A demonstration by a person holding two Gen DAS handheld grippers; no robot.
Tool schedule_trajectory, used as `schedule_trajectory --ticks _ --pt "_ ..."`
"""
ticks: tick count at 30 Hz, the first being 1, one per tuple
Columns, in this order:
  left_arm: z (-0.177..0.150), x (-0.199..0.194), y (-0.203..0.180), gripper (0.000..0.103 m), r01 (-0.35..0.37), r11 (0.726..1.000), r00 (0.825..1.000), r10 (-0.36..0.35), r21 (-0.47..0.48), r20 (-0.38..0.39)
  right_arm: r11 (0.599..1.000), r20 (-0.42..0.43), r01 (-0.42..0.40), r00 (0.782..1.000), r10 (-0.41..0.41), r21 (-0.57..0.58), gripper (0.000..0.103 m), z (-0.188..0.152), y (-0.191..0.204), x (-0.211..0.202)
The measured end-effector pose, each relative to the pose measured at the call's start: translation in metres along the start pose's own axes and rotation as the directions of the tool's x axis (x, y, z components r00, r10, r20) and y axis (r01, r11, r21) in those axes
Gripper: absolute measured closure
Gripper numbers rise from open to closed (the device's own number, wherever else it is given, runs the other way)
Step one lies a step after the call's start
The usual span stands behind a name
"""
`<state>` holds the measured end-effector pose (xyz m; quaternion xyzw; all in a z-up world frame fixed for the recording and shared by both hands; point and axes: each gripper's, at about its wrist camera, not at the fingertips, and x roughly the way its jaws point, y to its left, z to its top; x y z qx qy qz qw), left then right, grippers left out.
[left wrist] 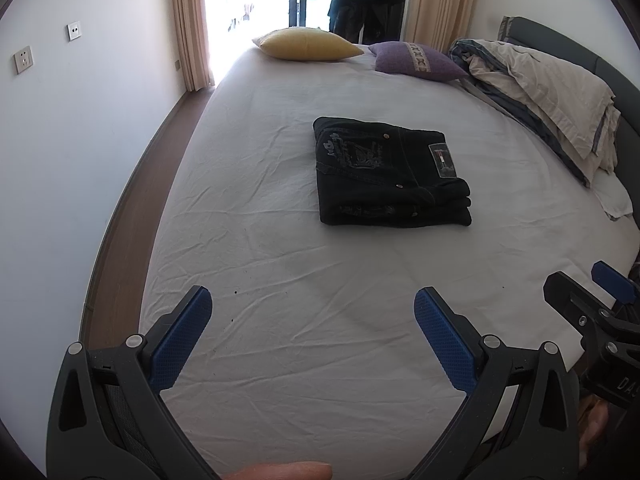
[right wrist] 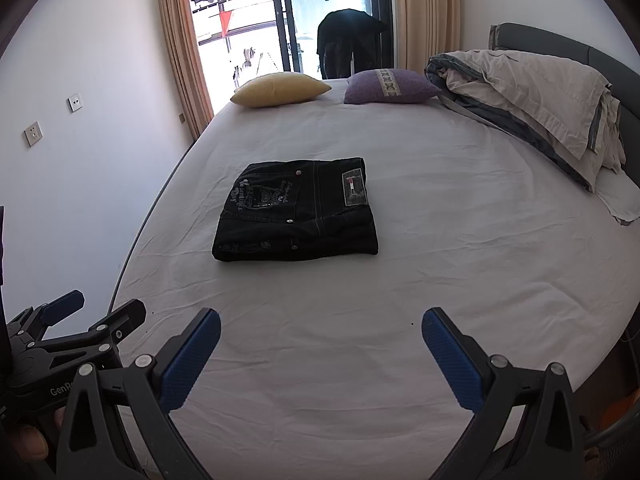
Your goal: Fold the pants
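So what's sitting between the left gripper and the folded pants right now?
Nothing but bare, wrinkled white sheet lies between the open left gripper and the folded pants; the left wrist view shows it.

The pants are lying folded on the bed, ahead of the left gripper and a little to its right — from the right gripper they are sitting ahead and to its left. Both grippers are hovering over the near part of the bed with jaws spread wide, well apart from the pants, the right one showing at the right edge of the left wrist view. Beyond the pants, two pillows are resting side by side at the far edge. To the right, bedding is lying piled against the headboard — a wall is running along the left.
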<state>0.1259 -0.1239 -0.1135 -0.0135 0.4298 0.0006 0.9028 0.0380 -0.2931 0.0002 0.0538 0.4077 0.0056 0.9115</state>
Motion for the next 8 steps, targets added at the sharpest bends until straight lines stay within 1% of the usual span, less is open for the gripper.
schedule_trajectory --ticks 8 --pt "-0.0003 0.0012 0.0010 0.000 0.002 1.000 1.000 -0.002 -0.001 0.005 1.000 -0.002 0.000 1.000 0.000 0.001 0.000 0.0007 -0.0018 0.0018"
